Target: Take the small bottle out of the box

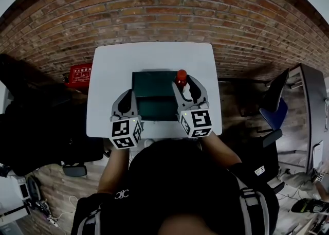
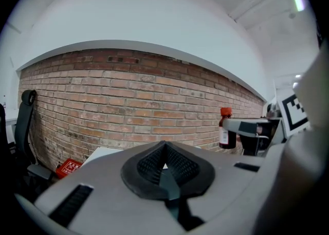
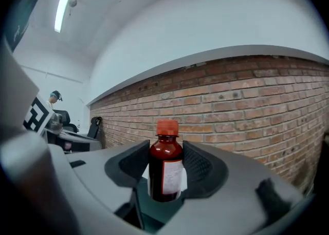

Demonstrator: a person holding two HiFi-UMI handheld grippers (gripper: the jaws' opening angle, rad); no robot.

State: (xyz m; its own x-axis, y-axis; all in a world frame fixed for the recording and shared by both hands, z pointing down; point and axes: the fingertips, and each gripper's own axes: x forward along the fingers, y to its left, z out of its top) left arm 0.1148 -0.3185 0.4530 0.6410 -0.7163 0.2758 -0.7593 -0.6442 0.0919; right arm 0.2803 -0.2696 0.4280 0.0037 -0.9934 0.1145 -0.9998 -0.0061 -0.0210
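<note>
A small dark red bottle (image 3: pixel 165 167) with an orange cap and a white label stands upright between my right gripper's (image 3: pixel 165 175) pads, which are shut on its body. In the head view the bottle (image 1: pixel 181 77) is held above the right side of the dark green box (image 1: pixel 154 100) on the white table (image 1: pixel 154 56). The left gripper view shows the bottle (image 2: pixel 225 128) at its right, held in the other gripper. My left gripper (image 2: pixel 164 166) is shut with nothing between its pads; it hovers at the box's left front corner (image 1: pixel 126 106).
A brick wall (image 1: pixel 164 2) rises behind the table. A red crate (image 1: pixel 80 74) lies at the table's left, a black office chair (image 2: pixel 23 126) further left. Desks and a blue chair (image 1: pixel 275 110) stand to the right.
</note>
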